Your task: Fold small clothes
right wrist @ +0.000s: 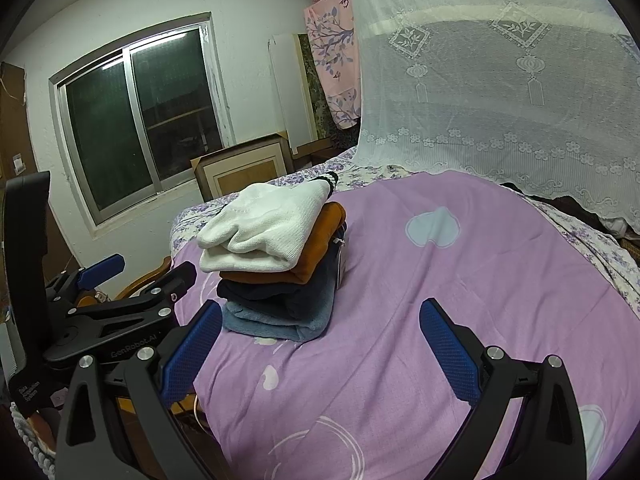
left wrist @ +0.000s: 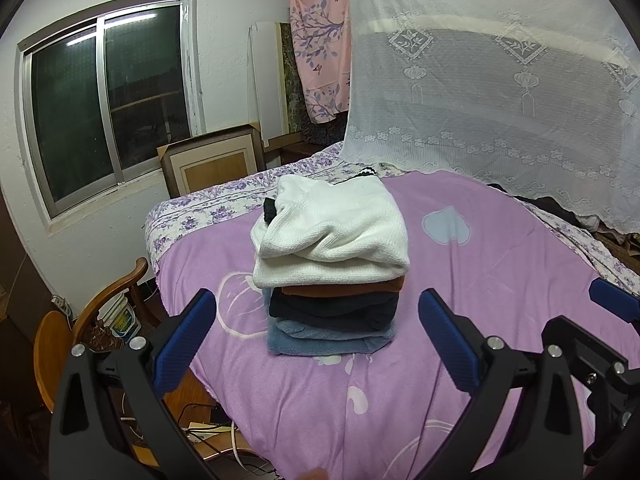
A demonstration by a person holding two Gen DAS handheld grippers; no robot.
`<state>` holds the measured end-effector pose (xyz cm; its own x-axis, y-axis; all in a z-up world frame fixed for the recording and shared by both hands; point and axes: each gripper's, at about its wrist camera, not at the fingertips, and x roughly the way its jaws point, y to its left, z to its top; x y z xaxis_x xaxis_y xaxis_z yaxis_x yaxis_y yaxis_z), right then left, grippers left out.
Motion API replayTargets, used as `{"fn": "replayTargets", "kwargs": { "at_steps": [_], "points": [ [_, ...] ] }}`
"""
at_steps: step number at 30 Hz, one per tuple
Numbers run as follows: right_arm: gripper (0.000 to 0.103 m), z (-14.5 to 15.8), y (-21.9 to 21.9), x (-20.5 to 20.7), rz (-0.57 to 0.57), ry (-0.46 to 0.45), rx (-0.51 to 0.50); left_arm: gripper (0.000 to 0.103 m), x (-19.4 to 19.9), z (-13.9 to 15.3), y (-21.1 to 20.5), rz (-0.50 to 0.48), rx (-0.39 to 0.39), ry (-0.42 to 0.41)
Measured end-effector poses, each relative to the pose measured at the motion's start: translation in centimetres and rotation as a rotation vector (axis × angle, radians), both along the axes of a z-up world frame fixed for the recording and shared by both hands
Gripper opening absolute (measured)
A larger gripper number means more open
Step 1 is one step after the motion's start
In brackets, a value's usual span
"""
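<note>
While both tongs are held with fingers spread wide and nothing between them, the left gripper (left wrist: 316, 324) and right gripper (right wrist: 320, 332) are kept short of the stack of folded clothes (left wrist: 332, 264), piled on the purple bedspread (left wrist: 480, 280).

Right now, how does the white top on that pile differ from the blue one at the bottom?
The white knit sweater tops the stack; the light blue fleece garment lies at the bottom on the purple bedspread. The sweater looks ribbed and bulkier, the fleece fuzzy and flatter. Both are folded.
</note>
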<state>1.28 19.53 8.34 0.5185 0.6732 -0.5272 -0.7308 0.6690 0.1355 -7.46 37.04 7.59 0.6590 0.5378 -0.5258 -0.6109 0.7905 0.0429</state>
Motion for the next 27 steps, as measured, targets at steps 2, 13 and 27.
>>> {"fn": "replayTargets", "kwargs": {
  "at_steps": [2,13,27],
  "points": [
    [0.100,0.00,-0.01,-0.08,-0.001,-0.001,0.000,0.099,0.02,0.09,-0.08,0.000,-0.001,0.000],
    [0.100,0.03,0.00,-0.14,0.000,-0.001,0.001,0.099,0.00,0.23,-0.20,-0.001,-0.002,0.000],
    [0.100,0.23,0.21,-0.46,0.001,0.000,0.001,0.099,-0.13,0.36,-0.30,-0.029,-0.028,0.000]
  ]
}}
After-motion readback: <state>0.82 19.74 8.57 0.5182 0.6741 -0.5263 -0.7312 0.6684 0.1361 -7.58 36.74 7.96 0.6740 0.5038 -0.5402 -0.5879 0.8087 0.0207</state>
